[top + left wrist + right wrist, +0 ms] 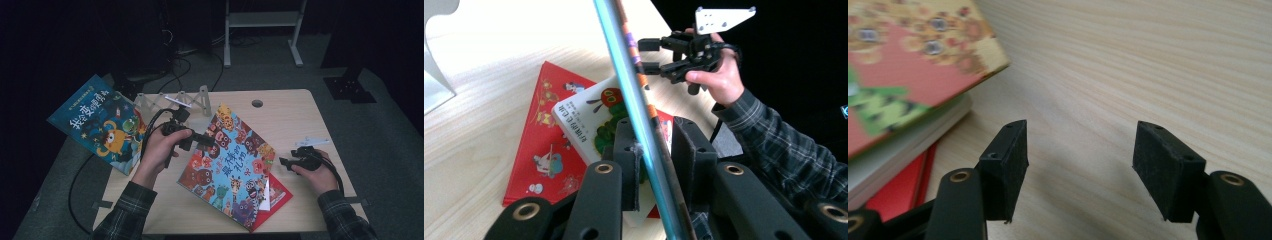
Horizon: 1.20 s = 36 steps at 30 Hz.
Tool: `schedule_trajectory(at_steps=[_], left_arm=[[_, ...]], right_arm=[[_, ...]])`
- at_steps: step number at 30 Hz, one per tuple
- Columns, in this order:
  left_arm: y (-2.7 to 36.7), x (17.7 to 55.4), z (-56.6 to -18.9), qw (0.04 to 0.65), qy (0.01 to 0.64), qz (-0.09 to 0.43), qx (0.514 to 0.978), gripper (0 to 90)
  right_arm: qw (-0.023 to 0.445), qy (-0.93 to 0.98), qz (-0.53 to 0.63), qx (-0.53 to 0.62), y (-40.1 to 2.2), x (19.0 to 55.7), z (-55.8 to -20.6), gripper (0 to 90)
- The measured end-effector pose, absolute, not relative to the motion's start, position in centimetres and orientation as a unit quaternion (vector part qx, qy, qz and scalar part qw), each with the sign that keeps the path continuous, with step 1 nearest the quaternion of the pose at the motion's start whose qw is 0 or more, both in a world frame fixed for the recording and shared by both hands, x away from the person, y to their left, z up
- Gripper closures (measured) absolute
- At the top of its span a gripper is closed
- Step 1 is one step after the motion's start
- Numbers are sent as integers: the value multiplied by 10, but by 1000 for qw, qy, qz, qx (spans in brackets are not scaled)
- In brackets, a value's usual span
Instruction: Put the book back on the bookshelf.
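A colourful animal picture book point(231, 167) is tilted up over the table's middle. My left gripper point(209, 141) is shut on its upper left edge. In the left gripper view the book's teal edge point(634, 95) runs between the two pads of the left gripper point(655, 167). Under it lie a white caterpillar book point(591, 117) and a red book point(541, 150), with the red book's corner point(280, 195) showing in the high view. My right gripper point(284, 162) hovers open to the right of the books. Bare wood lies between the fingers of the right gripper point(1080, 160).
A blue picture book point(100, 122) sticks out past the table's left edge. A white folding rack point(175, 101) stands at the back left. The wooden table point(300, 115) has a round cable hole point(257, 103) at the back. In the right gripper view the book stack point(903, 75) is at the left.
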<state>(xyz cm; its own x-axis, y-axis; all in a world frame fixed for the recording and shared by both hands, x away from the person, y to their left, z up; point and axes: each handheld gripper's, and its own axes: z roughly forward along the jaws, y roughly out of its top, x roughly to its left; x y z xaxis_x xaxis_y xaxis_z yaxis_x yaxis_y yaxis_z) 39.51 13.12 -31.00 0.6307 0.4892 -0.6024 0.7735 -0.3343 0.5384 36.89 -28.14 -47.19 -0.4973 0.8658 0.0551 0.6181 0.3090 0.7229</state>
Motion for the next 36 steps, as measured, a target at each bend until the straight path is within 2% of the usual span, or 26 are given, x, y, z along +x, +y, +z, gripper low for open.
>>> schedule_trajectory(at_steps=[8, 19, 36], left_arm=[[126, 395, -290, 427, 366, -184, 806, 802], [116, 392, -274, 388, 346, -171, 837, 804], [117, 384, -247, 354, 348, -116, 860, 806]], right_arm=[[182, 795, 335, 472, -282, 373, -477, 381], [190, 798, 328, 468, -283, 375, -477, 379], [190, 799, 327, 467, -282, 375, -477, 387]])
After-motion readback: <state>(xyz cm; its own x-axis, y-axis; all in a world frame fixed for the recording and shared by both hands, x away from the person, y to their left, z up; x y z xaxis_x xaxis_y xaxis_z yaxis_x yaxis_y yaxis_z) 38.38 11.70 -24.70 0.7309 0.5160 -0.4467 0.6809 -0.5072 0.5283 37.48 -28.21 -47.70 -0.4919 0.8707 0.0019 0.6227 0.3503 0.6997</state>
